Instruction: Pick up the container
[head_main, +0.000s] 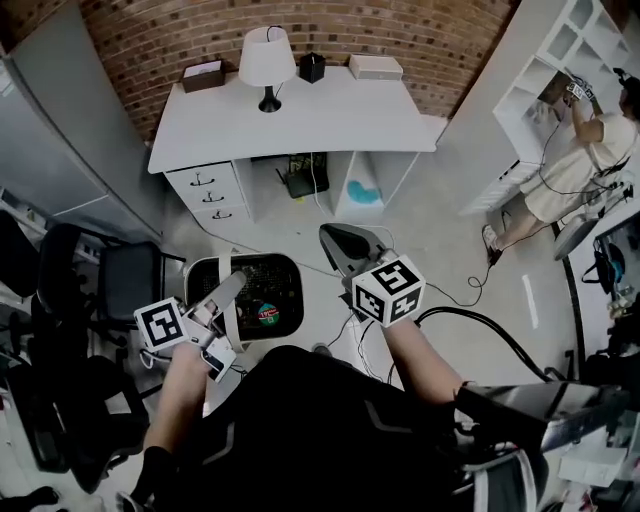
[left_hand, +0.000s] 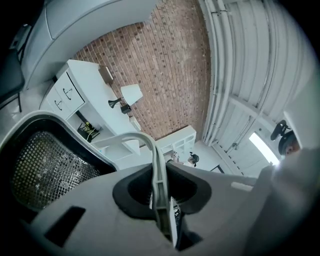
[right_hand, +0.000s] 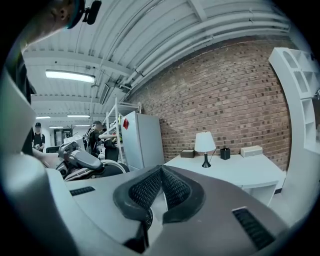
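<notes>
Pinched shut on thin white handle (left_hand: 159, 165) with left gripper (left_hand: 161, 190), strap edge-on between pads, running 12 to 6 in left gripper view. Container (head_main: 298, 300) low centre in head view, mesh body at 3 from left jaws. Right gripper (head_main: 338, 242) closed on nothing, at container's 2, near rim, apart. Left looks like sole hold: lift straight up along handle, watch for tilt toward 3. Can't tell if clear of floor.

Hand-held gripper (left_hand: 161, 192) on container handle (left_hand: 134, 136)
</notes>
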